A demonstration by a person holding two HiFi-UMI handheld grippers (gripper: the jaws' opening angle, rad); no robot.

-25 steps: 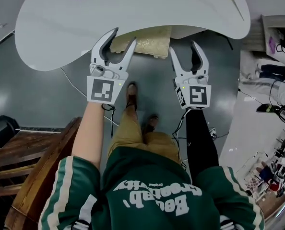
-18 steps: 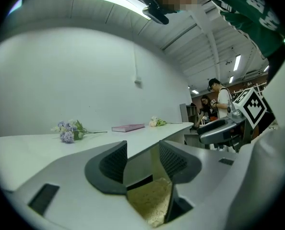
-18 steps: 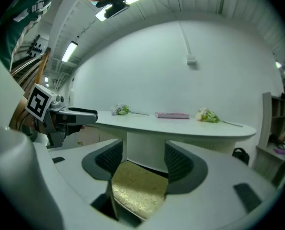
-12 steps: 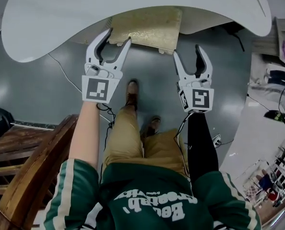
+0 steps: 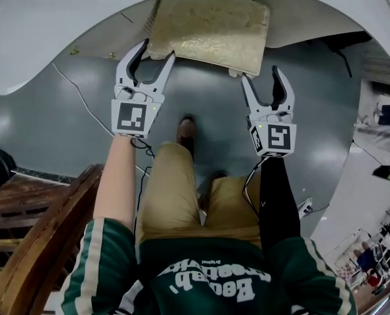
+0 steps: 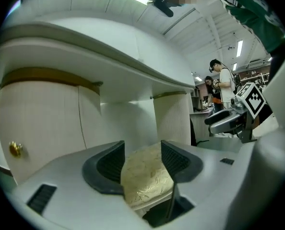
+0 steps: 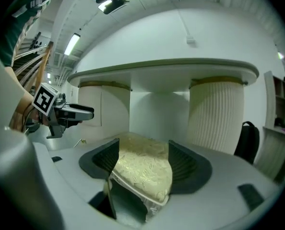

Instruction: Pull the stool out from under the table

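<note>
As the person stands over the gray floor [image 5: 64, 130], khaki-trousered legs [image 5: 172, 189] and a brown shoe [image 5: 186, 128] are nearest, with wooden furniture [image 5: 44, 241] at the left side. Next out: left claw [image 5: 155, 50] on the near-left corner of the stool [image 5: 211, 25], right claw [image 5: 261, 75] on the near-right corner. Both gripper views show the gold brocade seat cushion filling the gap pad to pad. Each claw reads as clamped on its corner, jaws held wide by the seat. One claw per corner makes sense: even pull, so the stool slides straight and doesn't swivel. Arms run roughly parallel, outside the legs, so the pull goes back toward the body. Stool location: most of the seat shows past the rim of the white table surface [image 5: 44, 38], far edge at or under that rim. Judged partly out, more pulling needed. Stepping back looks required, since the feet are in the stool's path. Thin cable [image 5: 83, 96] lies on the floor left of the stool, possible snag. Beyond stand ribbed table pedestals [image 7: 214, 111]. No containers visible.
</note>
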